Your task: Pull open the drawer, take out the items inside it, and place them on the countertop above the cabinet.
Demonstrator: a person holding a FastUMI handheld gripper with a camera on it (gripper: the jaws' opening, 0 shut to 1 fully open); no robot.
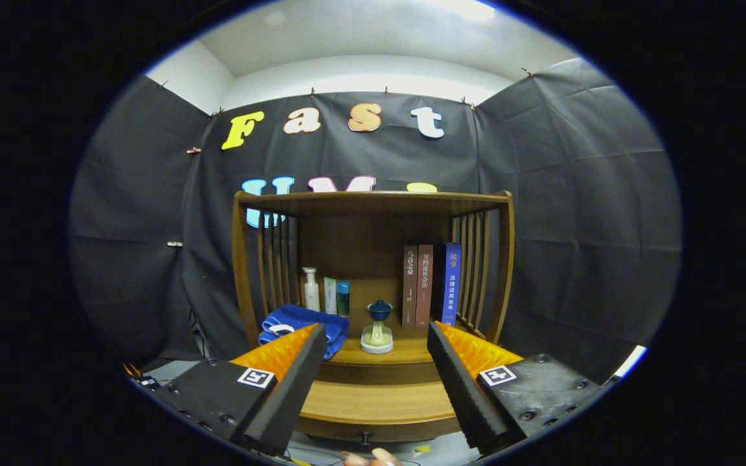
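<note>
Fingers: the gripper (373,362) stands wide open, its two fingers spread well apart with nothing between them but the view of the cabinet front; it has hold of nothing

Cabinet: a brown wooden cabinet with slatted sides and an open shelf (373,272) stands straight ahead, beyond the fingertips

Countertop: the wooden shelf surface (405,353) lies just beyond and between the fingertips, higher than the drawer

Drawer: a curved brown wooden drawer front (376,404) sits low between the two fingers, under the countertop; it looks closed, its contents hidden

Knob: a small dark knob (365,438) shows at the lower edge of the drawer front, between the fingers and below their tips

Key relation: the drawer's long axis runs crosswise to the fingers, and the knob lies ahead of and beneath the gap, so I judge the next move calls for dropping and advancing to straddle it

On the countertop: a folded blue cloth (295,323) just beyond the left fingertip; a white pump bottle (311,289) and small pale and teal bottles (337,296) behind it; a blue-lidded pale ceramic cup (378,330) centred beyond the gap; upright brown and blue books (430,285) beyond the right fingertip

Stage: drawer not yet opened, by my reading

Risk: crowded countertop leaves little bare room for placing
</note>
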